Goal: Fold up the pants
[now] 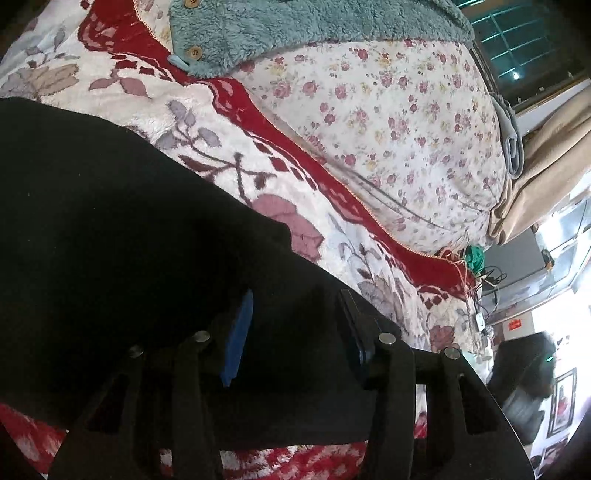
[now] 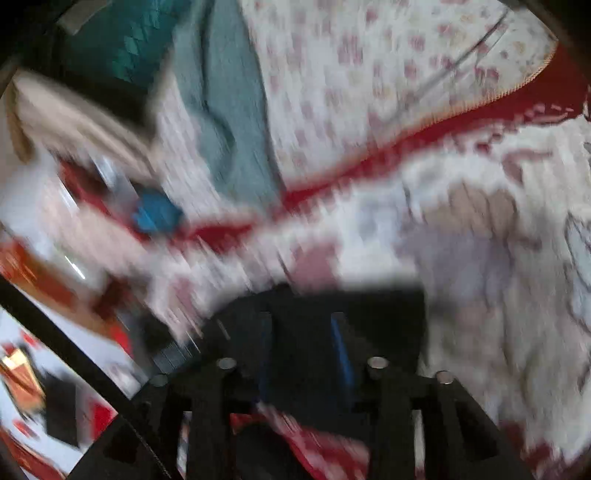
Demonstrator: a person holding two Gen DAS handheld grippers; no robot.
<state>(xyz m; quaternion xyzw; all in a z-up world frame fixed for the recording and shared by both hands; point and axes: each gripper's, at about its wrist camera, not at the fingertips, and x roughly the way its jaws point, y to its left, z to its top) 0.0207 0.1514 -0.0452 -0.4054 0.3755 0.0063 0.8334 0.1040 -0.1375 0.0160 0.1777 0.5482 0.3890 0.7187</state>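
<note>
Bed (image 1: 229, 155) first: it carries a plush red-and-white floral blanket, with a small-rose quilt (image 1: 388, 122) further back and a teal fleece garment with wooden buttons (image 1: 258, 33) beyond that. The black pants (image 1: 129, 229) lie on the blanket, spread across the near-left of the left wrist view and running under both tools. Handling call: soft, limp, light knit, no stiffness, so it will drape and sag from any pinch point and drag on the plush pile rather than slide (expect the blanket to ruck with it). Best hold is a hem or waistband edge, 1 corner per tool, so the fold line stays straight. Left hand-held gripper (image 1: 295, 332): blue pads apart, black fabric sitting in the gap, pads not visibly pressing it. Right hand-held gripper (image 2: 303, 354): pads also apart over black cloth at the pants' edge, with a strip of blanket showing below; the right wrist view is heavily motion-blurred, so contact is unclear. Containers: none in view that I can identify; the clutter at the bed's far edge (cables, something green) is too small to read.
</note>
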